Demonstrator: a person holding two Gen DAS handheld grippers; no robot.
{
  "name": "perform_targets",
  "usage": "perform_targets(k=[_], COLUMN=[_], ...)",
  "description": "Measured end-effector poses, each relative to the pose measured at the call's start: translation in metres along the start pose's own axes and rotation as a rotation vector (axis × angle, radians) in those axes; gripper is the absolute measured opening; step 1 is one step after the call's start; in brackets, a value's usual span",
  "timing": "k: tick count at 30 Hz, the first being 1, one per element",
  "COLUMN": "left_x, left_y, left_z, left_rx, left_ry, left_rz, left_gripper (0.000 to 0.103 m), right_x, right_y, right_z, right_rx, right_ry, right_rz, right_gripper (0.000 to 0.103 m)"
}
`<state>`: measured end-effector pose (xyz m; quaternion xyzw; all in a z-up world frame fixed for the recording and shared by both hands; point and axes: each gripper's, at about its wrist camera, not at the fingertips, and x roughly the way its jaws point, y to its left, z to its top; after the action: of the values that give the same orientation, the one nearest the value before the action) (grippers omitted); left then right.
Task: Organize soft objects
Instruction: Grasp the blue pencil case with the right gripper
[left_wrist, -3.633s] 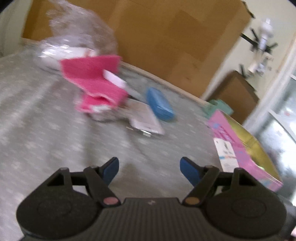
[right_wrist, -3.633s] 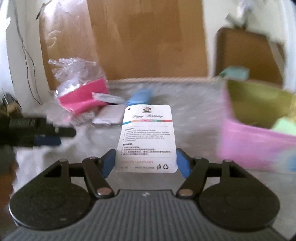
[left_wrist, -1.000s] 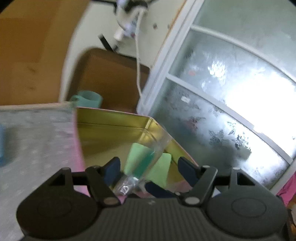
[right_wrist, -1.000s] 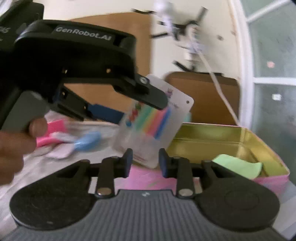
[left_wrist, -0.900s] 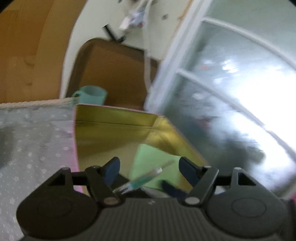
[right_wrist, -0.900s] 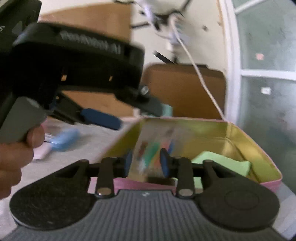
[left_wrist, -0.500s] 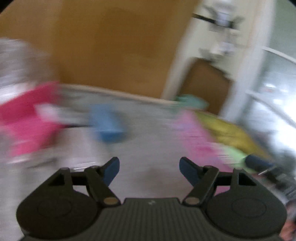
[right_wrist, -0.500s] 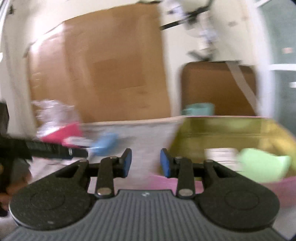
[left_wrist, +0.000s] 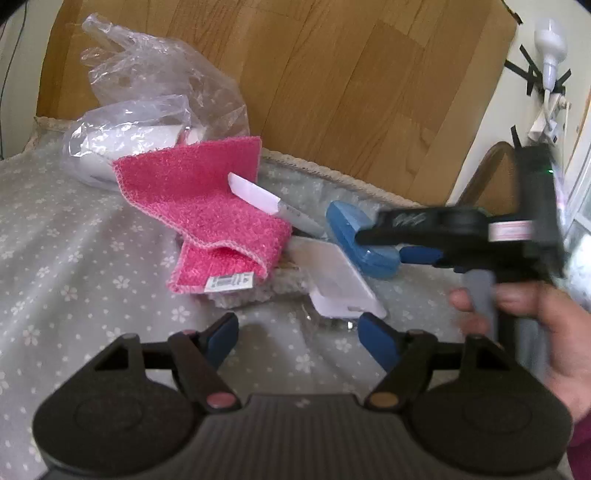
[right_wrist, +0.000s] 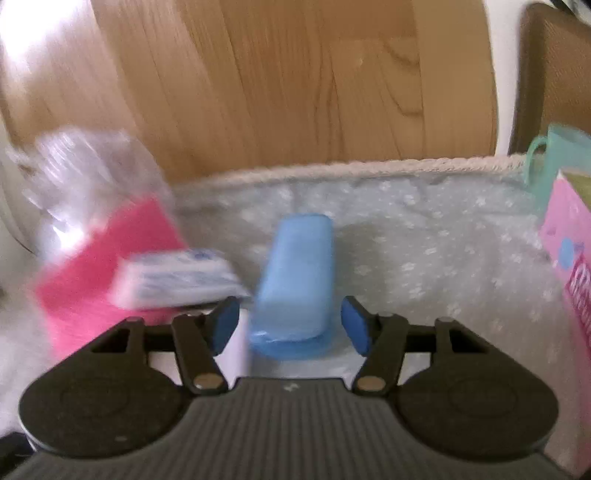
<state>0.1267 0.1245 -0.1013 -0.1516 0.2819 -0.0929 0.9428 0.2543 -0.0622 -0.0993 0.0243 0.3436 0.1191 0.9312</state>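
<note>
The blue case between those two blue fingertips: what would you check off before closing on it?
1. Right gripper empty: ok, nothing pressed between its pads, and the jaws are opening.
2. Blue case lined up: ok, it lies lengthwise in the gap between the fingers.
3. Gap wide enough: ok in the right wrist view, with space on both sides of the case.
4. Neighbours clear: not ok, a white packet sits right beside the case near the left finger, over the pink cloth.
5. Left gripper out of the way: ok, open and empty, hovering near the white pouch.
6. Sharp view: not ok, the right wrist picture is blurred.
</note>
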Motion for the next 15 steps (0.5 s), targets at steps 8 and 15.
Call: perform_targets(k=[8,15], left_x=[0.003,0.003], left_y=[-0.002,-0.005], left_z=[-0.002,-0.003], left_rx=[0.015,0.049], left_ry=[0.017,0.024], left_rz=[0.023,0.035], left_gripper=[0.074,0.079], right_x=[-0.064,-0.2], right_y=[-0.024,-0.077], right_z=[-0.052,-0.151], right_rx=[-0.116,-0.085], right_ry=[-0.001,-0.041], right_rz=[-0.008,0.075], right_gripper=[0.055,0.055])
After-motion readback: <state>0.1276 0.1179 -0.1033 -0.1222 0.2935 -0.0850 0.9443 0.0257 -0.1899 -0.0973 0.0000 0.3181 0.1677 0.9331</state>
